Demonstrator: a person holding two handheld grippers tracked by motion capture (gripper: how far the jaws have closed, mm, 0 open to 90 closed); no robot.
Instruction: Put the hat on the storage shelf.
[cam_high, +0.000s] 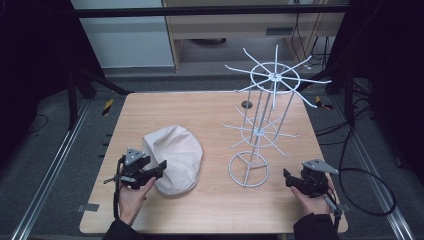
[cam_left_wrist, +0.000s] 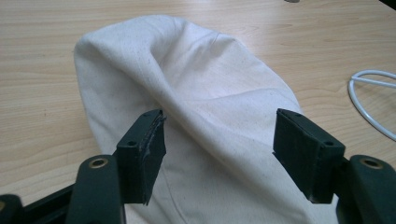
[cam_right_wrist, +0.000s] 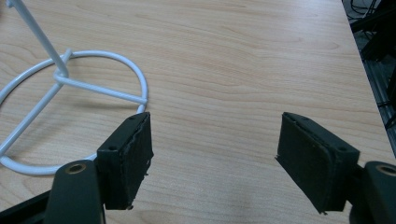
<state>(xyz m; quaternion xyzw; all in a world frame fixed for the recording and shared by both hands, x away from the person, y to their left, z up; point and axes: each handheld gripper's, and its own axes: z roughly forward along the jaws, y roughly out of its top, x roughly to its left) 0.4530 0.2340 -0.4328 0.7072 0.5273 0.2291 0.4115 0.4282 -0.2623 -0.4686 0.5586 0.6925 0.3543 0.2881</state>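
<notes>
Recording lab or test studio. Evidence: a bare wooden table (cam_high: 210, 107) standing alone on grey carpet, flanked by metal floor rails (cam_high: 55, 165); black curtains (cam_high: 30, 45) on both sides; tripod legs (cam_high: 82, 82) with hazard-striped tape; loose cables (cam_high: 367, 187) across the floor; a plain cabinet (cam_high: 240, 30) behind.

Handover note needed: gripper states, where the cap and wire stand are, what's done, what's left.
Left gripper: open, jaws either side of the cream cap, pads not pressing.
Right gripper: open, nothing between its jaws, beside the stand's base ring.
Cap lies flat on the table, left of the white wire stand.
Done: left gripper lined up on the cap.
Left: probably grip the cap, lift it, hang it on a stand arm.
</notes>
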